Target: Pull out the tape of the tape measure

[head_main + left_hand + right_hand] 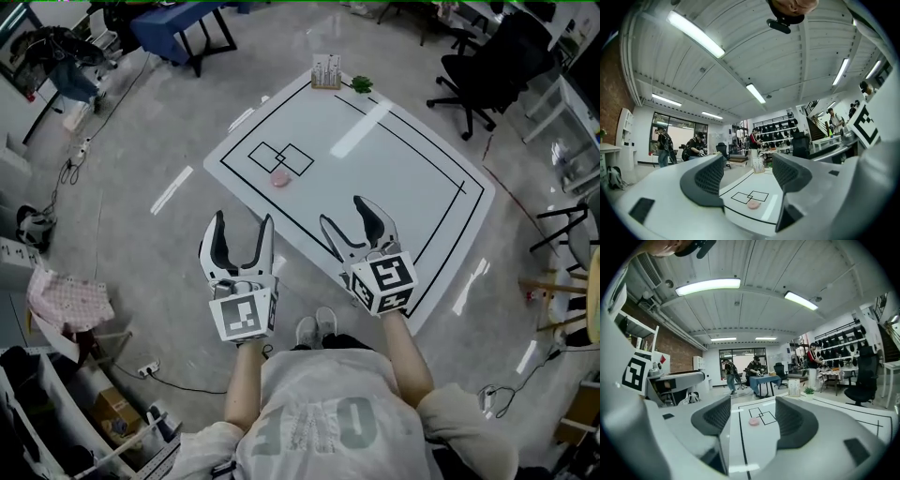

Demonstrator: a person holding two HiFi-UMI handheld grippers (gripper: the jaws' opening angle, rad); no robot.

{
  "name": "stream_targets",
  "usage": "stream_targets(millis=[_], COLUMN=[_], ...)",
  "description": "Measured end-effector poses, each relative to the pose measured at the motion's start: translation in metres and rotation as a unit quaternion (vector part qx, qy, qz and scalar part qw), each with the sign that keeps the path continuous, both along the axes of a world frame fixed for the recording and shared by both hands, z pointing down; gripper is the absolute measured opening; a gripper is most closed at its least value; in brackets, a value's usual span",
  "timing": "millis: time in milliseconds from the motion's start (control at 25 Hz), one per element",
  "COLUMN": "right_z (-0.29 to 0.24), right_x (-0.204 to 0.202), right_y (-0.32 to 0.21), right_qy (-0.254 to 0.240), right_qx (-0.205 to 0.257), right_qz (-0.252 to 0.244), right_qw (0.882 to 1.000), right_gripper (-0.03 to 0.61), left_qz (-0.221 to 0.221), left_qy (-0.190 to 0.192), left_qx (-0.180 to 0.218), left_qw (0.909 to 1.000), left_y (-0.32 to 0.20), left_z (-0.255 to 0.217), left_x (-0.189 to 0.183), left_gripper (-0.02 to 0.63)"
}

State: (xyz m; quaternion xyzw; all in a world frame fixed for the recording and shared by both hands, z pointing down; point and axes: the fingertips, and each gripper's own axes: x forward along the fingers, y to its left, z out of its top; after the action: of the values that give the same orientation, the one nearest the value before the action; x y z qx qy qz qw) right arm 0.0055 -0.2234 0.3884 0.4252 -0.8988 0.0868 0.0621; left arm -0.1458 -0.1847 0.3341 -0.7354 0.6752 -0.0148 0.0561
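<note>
The small pink tape measure (280,178) lies on the worktop (403,178) beside the drawn squares (284,157), apart from the left tool (244,219) and right tool (344,211), both open and empty; probably light, rigid and apt to slide, it calls for one tool clamping its case and the other pinching the tape's end.

Bright, even light fr ceiling tubes (696,33); glare streaks on table (422,178); fisheye warp at edges.

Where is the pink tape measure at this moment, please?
In the head view, the pink tape measure lies on the left part of the white table, just this side of the two drawn squares.
</note>
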Motion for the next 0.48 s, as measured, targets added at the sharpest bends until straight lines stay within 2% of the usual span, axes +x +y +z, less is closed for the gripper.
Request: stream_targets(millis=[200,320,480], right_z=[0.032,0.071,0.131], right_x=[-0.048,-0.073,-0.099], right_y=[-0.062,-0.099,-0.135], right_qy=[0.036,0.062,0.120], right_qx=[-0.019,-0.044,-0.080], right_qz=[-0.014,-0.013,-0.018], right_qw=[0.999,0.997,0.989], right_gripper=[0.296,0.296,0.296], left_qz=[-0.025,-0.039,-0.059], left_qy=[-0.001,0.001,0.014], left_qx=[-0.021,-0.033,-0.054], left_qw=[0.9995,0.9987,0.9967], left_y=[-0.032,-0.054,-0.076], left_z=[0.025,0.048,0.084], left_x=[-0.034,-0.052,-0.074], left_gripper=[0.301,0.301,0.301])
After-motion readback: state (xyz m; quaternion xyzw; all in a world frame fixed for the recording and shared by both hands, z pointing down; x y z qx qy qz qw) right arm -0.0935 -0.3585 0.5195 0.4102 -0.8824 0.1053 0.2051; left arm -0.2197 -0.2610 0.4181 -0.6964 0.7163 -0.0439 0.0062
